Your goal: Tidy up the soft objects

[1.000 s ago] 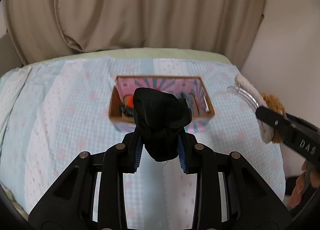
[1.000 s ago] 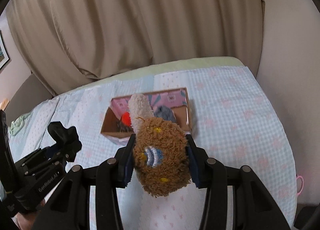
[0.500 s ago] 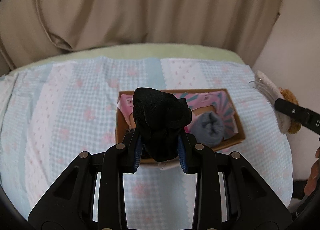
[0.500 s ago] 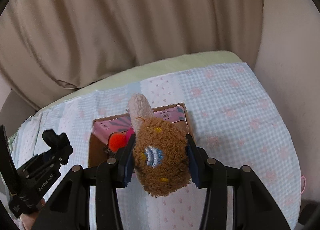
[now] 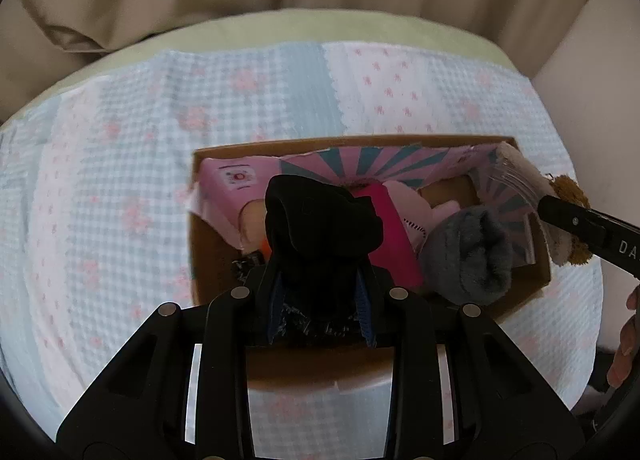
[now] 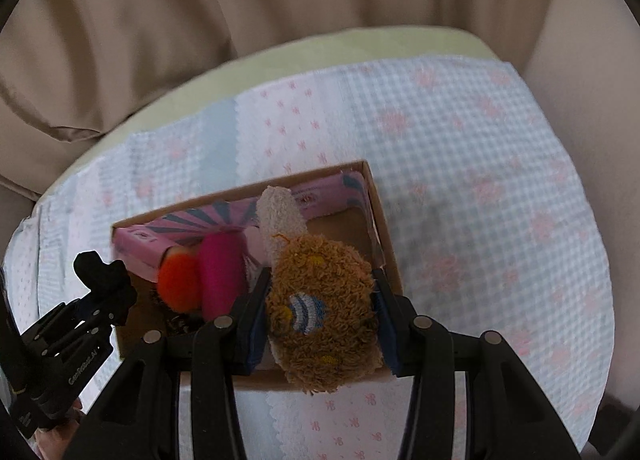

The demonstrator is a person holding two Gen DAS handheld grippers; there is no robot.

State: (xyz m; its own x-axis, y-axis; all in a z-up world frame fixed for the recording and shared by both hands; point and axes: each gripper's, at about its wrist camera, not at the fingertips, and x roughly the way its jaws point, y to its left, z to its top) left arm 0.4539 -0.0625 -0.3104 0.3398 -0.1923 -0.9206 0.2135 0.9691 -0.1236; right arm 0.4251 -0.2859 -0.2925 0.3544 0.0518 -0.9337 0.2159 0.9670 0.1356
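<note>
Two soft bundles hang over the open cardboard box [image 5: 204, 228]. Above its left end, the left gripper [image 5: 320, 292] pinches a limp black balled sock [image 5: 320, 220]; above its right end, the right gripper [image 6: 320, 320] squeezes a fuzzy brown sock [image 6: 320, 300]. Both look light and squashy. A grey rolled sock [image 5: 468, 256] and a pink roll [image 6: 220, 272] crowd the floor beneath.

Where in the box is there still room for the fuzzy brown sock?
The box has a bare cardboard patch in its far right corner, between the pink wrapper and the right wall. The left and middle are crowded: orange ball, pink roll. The grey sock fills the near right.
</note>
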